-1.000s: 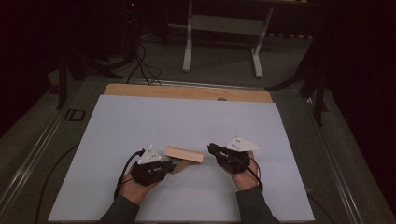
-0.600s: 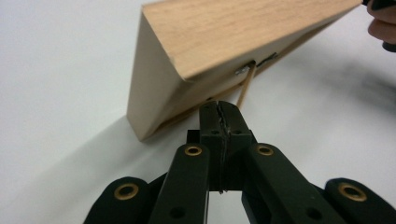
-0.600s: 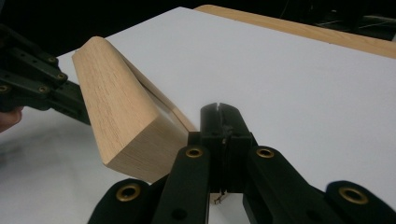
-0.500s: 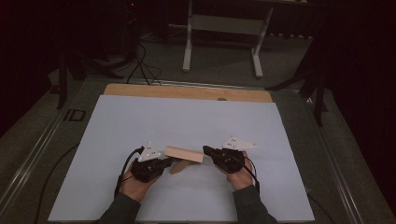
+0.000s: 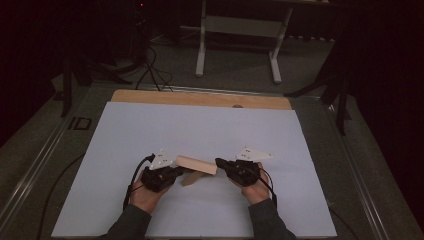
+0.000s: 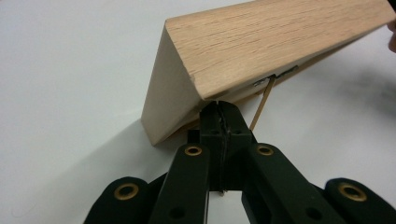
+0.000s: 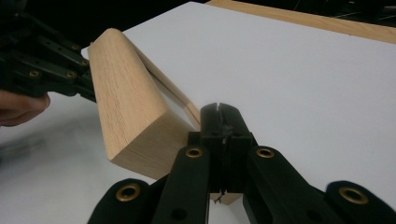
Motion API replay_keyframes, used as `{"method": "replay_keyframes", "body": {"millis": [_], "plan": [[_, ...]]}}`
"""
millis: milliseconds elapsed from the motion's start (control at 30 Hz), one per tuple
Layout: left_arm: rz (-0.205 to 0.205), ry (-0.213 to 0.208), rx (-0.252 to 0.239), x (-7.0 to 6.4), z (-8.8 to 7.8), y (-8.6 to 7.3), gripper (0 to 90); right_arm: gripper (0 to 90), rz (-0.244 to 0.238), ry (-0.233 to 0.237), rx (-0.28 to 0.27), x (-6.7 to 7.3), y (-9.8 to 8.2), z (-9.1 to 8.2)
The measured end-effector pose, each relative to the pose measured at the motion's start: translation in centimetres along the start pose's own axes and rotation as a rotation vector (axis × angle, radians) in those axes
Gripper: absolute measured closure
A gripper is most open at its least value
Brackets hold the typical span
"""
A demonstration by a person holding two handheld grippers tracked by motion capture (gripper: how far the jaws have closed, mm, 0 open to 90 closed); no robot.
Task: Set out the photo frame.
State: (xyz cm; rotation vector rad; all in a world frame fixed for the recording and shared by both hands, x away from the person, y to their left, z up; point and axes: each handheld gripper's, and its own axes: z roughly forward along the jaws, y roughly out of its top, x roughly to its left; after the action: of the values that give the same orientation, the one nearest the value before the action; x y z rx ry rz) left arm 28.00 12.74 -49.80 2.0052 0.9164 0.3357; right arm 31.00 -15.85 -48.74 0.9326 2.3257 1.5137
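A wooden block [image 5: 196, 164] sits lifted off the white desk [image 5: 210, 125] near the middle of its near edge, one long side tipped up. The left hand-held gripper [image 5: 176, 171] has its jaws pinched together at the block's left end, on a thin edge under the block. The right hand-held gripper [image 5: 220, 162] has its jaws likewise closed tight at the right end, on a thin strip beside the block. Both pairs of jaws have just been closing.

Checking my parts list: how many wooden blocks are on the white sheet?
1: a light oak wooden block, tilted, between the left gripper and right gripper. A thin strip beneath it is partly hidden.
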Motion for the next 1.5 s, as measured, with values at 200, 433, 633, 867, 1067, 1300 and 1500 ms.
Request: {"method": "replay_keyframes", "body": {"millis": [200,433,633,867,1067,1300,1500], "plan": [[-0.014,0.002,-0.011,0.2,0.0,0.2,89.6,89.5,-0.025,-0.003,0.019,0.4,-0.1,0.1],[-0.023,-0.02,-0.021,0.1,-0.1,0.3,89.6,89.5,-0.032,-0.005,0.023,0.7,-0.2,0.1],[-0.02,-0.037,-0.022,-0.2,-0.1,0.5,89.6,89.5,-0.041,-0.006,0.027,0.8,-0.2,0.1],[-0.009,-0.051,-0.024,-0.4,0.0,0.8,89.6,89.5,-0.055,0.014,0.034,1.3,-0.2,0.2],[-0.004,-0.054,-0.02,-0.5,0.0,0.8,89.6,89.5,-0.064,0.029,0.038,1.8,-0.2,0.4],[-0.004,-0.058,-0.015,-0.6,0.1,0.8,89.6,89.5,-0.079,0.042,0.04,2.2,-0.2,0.5],[-0.032,-0.078,-0.02,-0.3,0.1,0.7,89.6,89.5,-0.09,0.056,0.048,2.7,-0.2,0.8]]}}
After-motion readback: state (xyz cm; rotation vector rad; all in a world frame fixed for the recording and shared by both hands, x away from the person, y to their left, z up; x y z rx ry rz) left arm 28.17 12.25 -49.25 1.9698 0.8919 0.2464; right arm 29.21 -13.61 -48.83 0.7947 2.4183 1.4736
